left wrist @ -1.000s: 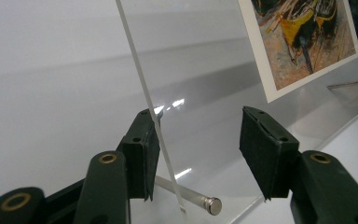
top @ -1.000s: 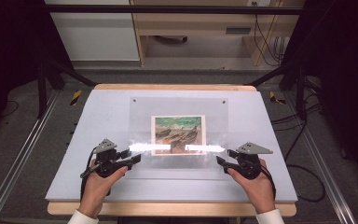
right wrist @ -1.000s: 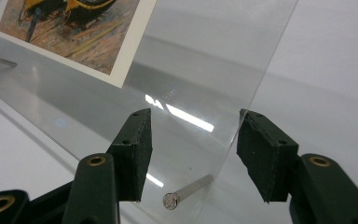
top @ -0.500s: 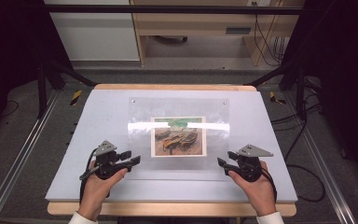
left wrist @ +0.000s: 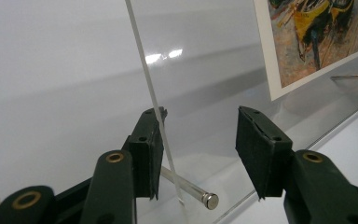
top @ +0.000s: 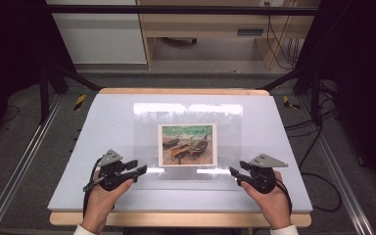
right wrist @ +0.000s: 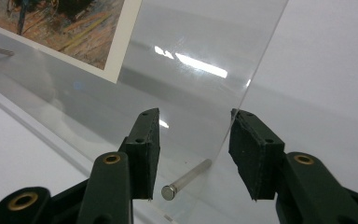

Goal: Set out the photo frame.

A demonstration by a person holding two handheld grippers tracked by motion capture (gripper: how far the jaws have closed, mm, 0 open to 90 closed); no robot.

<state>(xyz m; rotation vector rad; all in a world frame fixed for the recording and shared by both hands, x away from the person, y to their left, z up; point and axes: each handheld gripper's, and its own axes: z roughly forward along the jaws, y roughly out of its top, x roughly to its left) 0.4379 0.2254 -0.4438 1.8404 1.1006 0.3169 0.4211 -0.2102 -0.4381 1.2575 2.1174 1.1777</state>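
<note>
A clear acrylic sheet (top: pixel 147 127) lies on the white tabletop (top: pixel 103 117), with a painting print of boats (top: pixel 187 144) under it. My left gripper (top: pixel 139 169) is at the sheet's near left corner and my right gripper (top: pixel 233 172) at its near right corner. In the left gripper view the sheet's edge (left wrist: pixel 151 93) runs between the jaws of the left gripper (left wrist: pixel 200 116), close to one pad and apart from the other, beside a metal pin (left wrist: pixel 191 189). The right gripper (right wrist: pixel 193 114) likewise straddles the sheet's edge (right wrist: pixel 256 70) and a pin (right wrist: pixel 189 177). Both pairs of jaws have just been closing and stand open.
The table's wooden front edge (top: pixel 176 219) lies just behind the hands. Black frame legs (top: pixel 58 73) stand at the far corners, with yellow-black tags (top: pixel 80 102) nearby. Cables (top: pixel 318 147) trail on the floor at right. A wooden cabinet (top: pixel 200 29) is behind the table.
The bright glare band on the clear sheet slid from the near edge up over the print, then back to the near edge. The print shows unobstructed now. Both hands stayed in place.
</note>
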